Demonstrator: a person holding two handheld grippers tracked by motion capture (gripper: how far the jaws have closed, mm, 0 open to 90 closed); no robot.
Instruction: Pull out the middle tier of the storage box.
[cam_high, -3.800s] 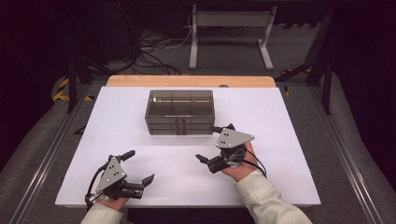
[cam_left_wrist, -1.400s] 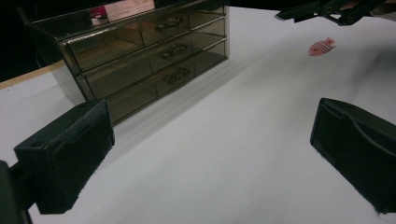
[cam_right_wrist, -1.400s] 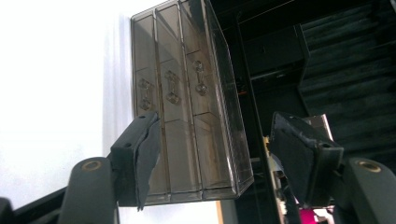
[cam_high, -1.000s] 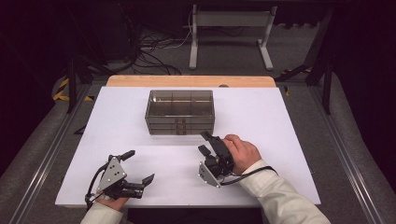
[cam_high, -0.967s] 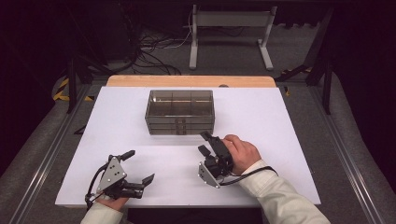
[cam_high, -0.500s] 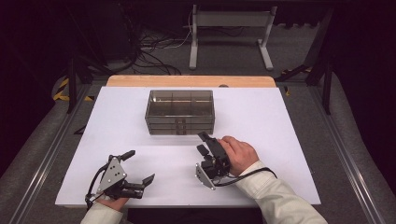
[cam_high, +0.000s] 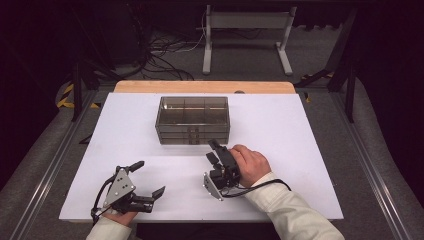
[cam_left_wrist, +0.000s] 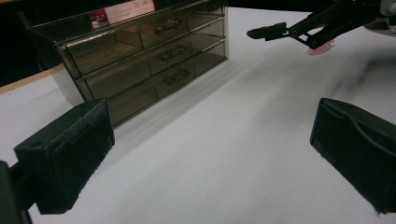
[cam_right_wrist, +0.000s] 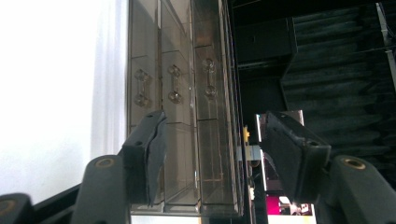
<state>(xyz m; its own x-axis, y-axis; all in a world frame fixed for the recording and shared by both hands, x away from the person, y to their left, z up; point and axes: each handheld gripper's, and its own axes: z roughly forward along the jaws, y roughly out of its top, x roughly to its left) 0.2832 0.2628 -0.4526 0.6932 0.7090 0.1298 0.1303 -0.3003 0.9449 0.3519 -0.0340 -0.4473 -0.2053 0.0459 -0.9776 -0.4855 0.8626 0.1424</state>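
Right tongs (cam_high: 214, 151) rolled onto side, grey plate now facing bench (cam_high: 300, 150) instead of up. Moved closer to drawer box (cam_high: 192, 120), tips just short of its front. Jaws have just been closing, nothing between them.

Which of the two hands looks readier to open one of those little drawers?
The right. The right gripper has turned on its side, close to the front of the drawer box, jaws apart and aimed at the drawer handles. The left gripper sits farther back near the table's front edge.
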